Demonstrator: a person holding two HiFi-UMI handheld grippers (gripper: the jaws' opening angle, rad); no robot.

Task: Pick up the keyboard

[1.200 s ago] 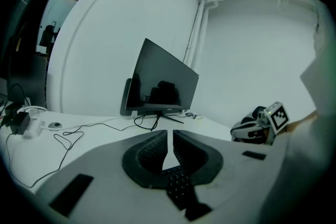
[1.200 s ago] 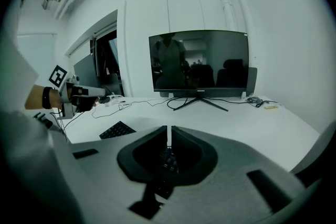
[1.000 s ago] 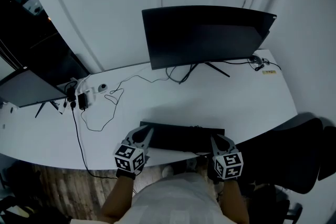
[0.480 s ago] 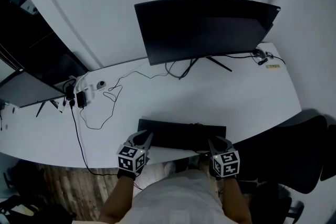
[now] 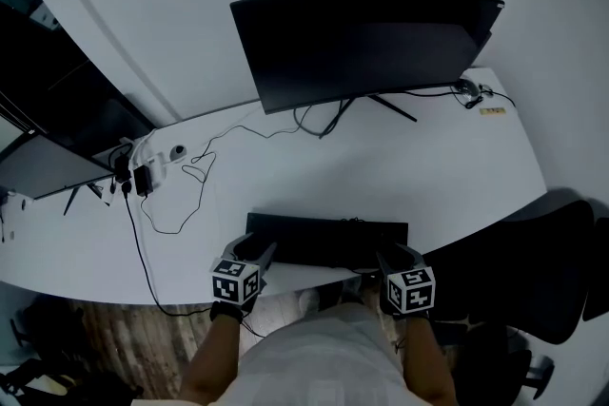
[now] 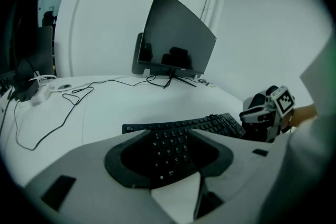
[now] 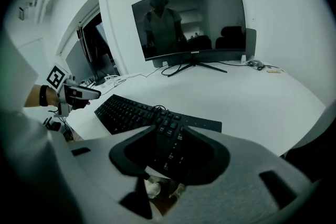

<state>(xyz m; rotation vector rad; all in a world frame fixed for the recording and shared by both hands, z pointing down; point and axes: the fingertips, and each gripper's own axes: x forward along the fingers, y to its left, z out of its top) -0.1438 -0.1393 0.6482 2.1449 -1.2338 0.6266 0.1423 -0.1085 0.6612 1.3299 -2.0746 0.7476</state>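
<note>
Nearby — keyboard (image 5: 328, 242), monitor logo (image 7: 194, 51) (illegible)

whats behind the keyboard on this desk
Bare white desk lies right behind the keyboard, then the monitor on its stand, with cables looping round its foot. The screen covers whatever is behind it.

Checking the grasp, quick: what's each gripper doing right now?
Left gripper: opening, jaws apart, left end of the keyboard between them.
Right gripper: opening, jaws apart, right end of the keyboard between them.
</note>
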